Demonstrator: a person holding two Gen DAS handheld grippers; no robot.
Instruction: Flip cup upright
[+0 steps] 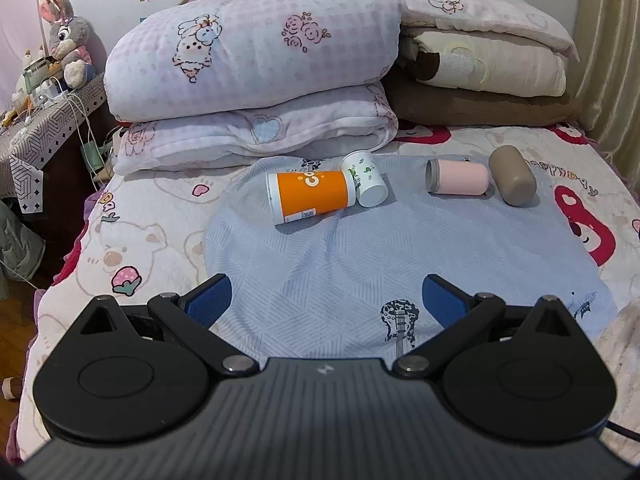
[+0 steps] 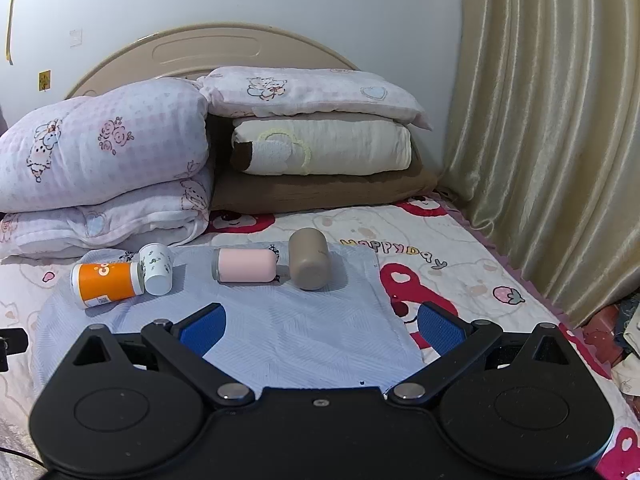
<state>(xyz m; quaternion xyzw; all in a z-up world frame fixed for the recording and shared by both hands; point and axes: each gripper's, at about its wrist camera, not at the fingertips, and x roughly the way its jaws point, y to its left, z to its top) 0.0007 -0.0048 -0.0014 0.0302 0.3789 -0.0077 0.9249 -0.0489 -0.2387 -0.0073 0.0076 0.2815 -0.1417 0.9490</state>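
Several cups lie on their sides on a light blue cloth [image 1: 360,264] on the bed. An orange cup [image 1: 310,197] touches a small white cup with green leaf print [image 1: 366,178]. To the right lie a pink cup [image 1: 458,177] and a brown cup [image 1: 513,175]. They also show in the right wrist view: orange cup [image 2: 106,282], white cup [image 2: 157,268], pink cup [image 2: 245,265], brown cup [image 2: 309,258]. My left gripper [image 1: 326,300] is open and empty, well short of the cups. My right gripper [image 2: 322,330] is open and empty, near the cloth's front.
Folded quilts and pillows [image 1: 256,76] are stacked at the headboard behind the cups. A bedside table [image 1: 44,120] with a plush rabbit [image 1: 68,44] stands at the left. A curtain [image 2: 552,120] hangs at the right. The patterned bedsheet [image 2: 460,276] surrounds the cloth.
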